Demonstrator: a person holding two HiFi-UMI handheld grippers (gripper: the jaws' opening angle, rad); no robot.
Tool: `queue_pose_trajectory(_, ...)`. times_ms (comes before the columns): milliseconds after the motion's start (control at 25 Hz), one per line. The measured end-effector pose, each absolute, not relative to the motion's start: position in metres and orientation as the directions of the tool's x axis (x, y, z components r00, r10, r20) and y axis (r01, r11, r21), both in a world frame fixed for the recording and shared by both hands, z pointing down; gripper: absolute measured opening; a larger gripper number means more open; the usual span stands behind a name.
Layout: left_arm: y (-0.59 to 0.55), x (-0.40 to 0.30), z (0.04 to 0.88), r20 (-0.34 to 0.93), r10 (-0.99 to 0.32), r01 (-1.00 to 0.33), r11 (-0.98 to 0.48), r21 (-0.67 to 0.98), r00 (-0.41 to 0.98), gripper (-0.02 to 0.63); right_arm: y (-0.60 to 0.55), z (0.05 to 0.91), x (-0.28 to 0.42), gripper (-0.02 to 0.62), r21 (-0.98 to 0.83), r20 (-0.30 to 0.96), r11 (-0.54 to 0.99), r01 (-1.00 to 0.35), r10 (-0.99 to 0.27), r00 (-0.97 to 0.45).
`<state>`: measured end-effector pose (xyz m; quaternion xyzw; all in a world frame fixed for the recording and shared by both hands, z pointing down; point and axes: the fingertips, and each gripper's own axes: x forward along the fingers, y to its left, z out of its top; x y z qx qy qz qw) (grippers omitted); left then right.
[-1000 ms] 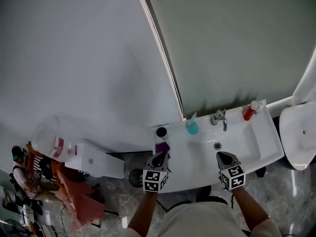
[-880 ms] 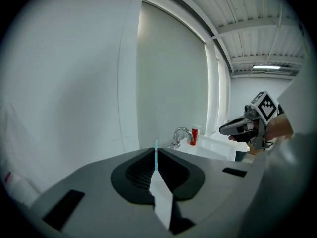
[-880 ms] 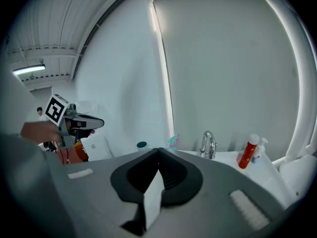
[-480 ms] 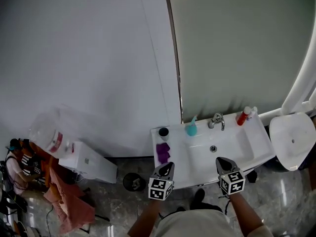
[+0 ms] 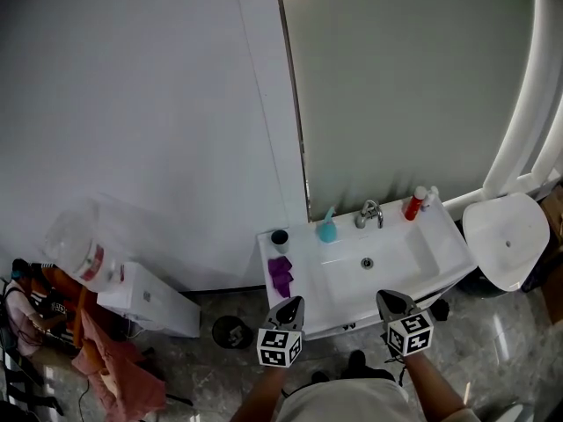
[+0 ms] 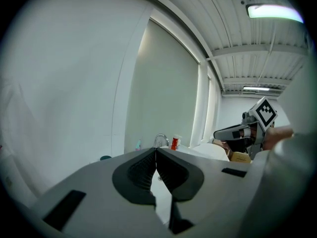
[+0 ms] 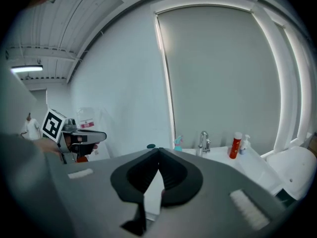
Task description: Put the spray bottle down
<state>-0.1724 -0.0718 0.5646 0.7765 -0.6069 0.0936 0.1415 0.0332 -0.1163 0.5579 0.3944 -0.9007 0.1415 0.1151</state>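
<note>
Spray bottle (image 5: 326,229) on washbasin (image 5: 339,275) by tap (image 5: 369,211); left hand-held gripper (image 5: 294,302), right hand-held gripper (image 5: 388,296) each pressed together, empty

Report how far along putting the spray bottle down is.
Done: the teal plastic spray bottle stands on the back ledge of the white sink. In hand: nothing; the left hand-held gripper and right hand-held gripper are shut, empty, short of the sink. Left: nothing visible.

The sink (image 5: 403,250) stands ahead of both claws. Just beyond the left claw (image 5: 293,303) a cloth (image 5: 281,273) lies on the sink's left ledge, with a cup (image 5: 280,237) behind it. Along the back rim, left to right, stand the spray bottle (image 5: 327,229), tap (image 5: 369,211), tall bottle (image 5: 413,204) and pump bottle (image 5: 431,197), the last two beyond and right of the right claw (image 5: 386,297).
</note>
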Motion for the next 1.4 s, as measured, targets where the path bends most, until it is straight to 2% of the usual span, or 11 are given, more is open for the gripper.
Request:
queue_pose_trajectory(520,-0.077,-0.151,0.532,0.269,-0.944,-0.981,-0.174,0.089,0.192,0.008,-0.123,0.534,0.052,0.011,-0.113,0.27,0.714,-0.691,-0.647,-0.713)
queue_pose_trajectory(840,-0.083,-0.128,0.523,0.248,-0.945,-0.977,-0.2,0.068,0.211,0.008,-0.133,0.524,0.059,0.011,-0.095,0.233,0.745,-0.66,-0.628,-0.743)
queue_pose_trajectory(1400,-0.091,-0.113,0.525,0.259,-0.946,-0.981,-0.18,0.074,0.194,0.008,-0.142,0.527,0.077,0.011,-0.124,0.249,0.761,-0.636,-0.597,-0.763)
